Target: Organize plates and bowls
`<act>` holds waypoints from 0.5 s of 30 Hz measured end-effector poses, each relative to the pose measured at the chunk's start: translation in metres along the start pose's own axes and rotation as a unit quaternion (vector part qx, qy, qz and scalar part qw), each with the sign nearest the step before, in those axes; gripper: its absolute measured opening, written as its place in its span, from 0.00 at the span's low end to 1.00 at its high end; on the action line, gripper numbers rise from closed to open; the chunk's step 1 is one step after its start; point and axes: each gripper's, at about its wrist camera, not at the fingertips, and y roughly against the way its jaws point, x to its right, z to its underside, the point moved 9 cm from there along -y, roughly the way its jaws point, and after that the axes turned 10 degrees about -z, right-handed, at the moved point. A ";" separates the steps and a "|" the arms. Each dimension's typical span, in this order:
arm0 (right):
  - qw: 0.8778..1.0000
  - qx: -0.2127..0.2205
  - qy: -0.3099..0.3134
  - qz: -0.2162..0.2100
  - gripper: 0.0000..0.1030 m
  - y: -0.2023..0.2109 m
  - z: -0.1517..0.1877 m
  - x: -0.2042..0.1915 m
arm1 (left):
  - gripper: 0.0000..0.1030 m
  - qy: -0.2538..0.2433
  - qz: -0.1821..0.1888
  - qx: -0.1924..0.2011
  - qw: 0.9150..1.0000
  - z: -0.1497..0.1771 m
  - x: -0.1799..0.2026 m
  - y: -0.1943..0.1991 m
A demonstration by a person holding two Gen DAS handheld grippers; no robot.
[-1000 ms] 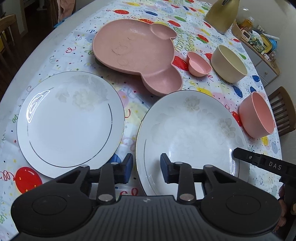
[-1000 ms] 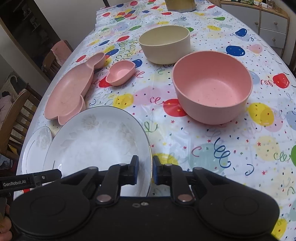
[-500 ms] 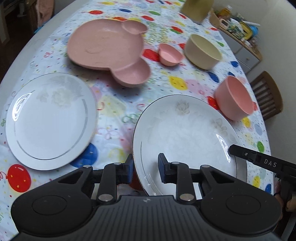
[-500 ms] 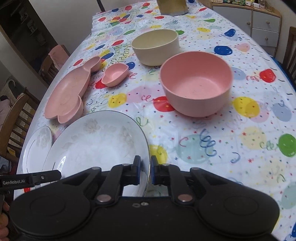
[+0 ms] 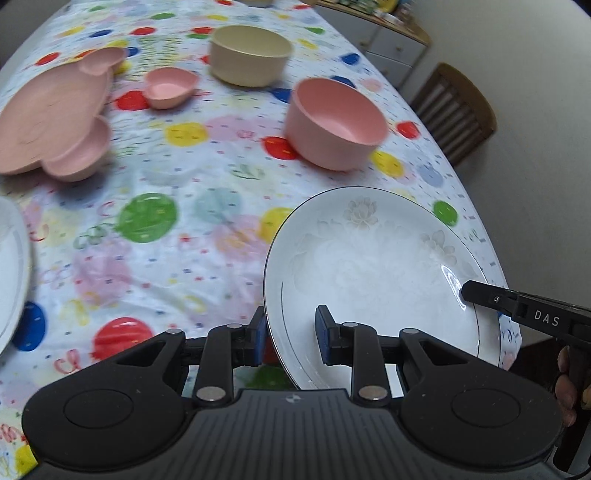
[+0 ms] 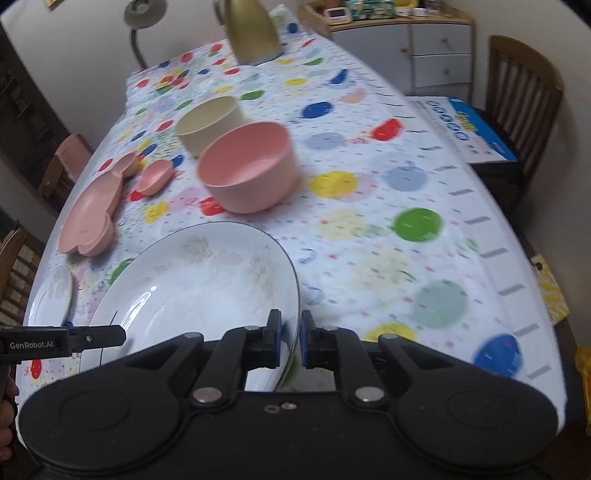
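Note:
A white deep plate [image 5: 376, 266] with a faint flower print hangs tilted just above the tablecloth. My left gripper [image 5: 290, 332] is shut on its left rim. In the right wrist view my right gripper [image 6: 290, 336] is shut on the right rim of the same plate [image 6: 199, 288]. A second, flat white plate [image 5: 11, 277] lies at the far left. Further back stand a pink bowl [image 5: 332, 125], a cream bowl [image 5: 251, 55], a small pink heart dish [image 5: 168, 88] and a pink divided bear-shaped plate [image 5: 51, 122].
The table's right edge [image 5: 491, 254] runs close under the held plate. A wooden chair [image 5: 454, 110] stands beyond it, another chair [image 6: 521, 92] holds a blue box [image 6: 469, 129]. A gold jug [image 6: 255, 29] and a lamp [image 6: 142, 14] stand at the far end.
Both grippers have carried the deep plate to the right, away from the flat white plate, which has slid to the left edge of view. The pink bowl now appears nearer the plate.

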 end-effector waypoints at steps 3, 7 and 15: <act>1.000 0.008 -0.023 0.016 0.09 0.010 0.009 0.021 | 0.25 -0.025 0.004 -0.004 1.000 -0.002 0.018 -0.006; 0.999 0.015 -0.041 0.032 0.09 0.021 0.020 0.043 | 0.25 -0.053 0.011 -0.011 0.998 -0.002 0.038 -0.014; 0.997 0.022 -0.065 0.046 0.09 0.035 0.035 0.070 | 0.25 -0.087 0.014 -0.025 0.996 0.008 0.054 -0.021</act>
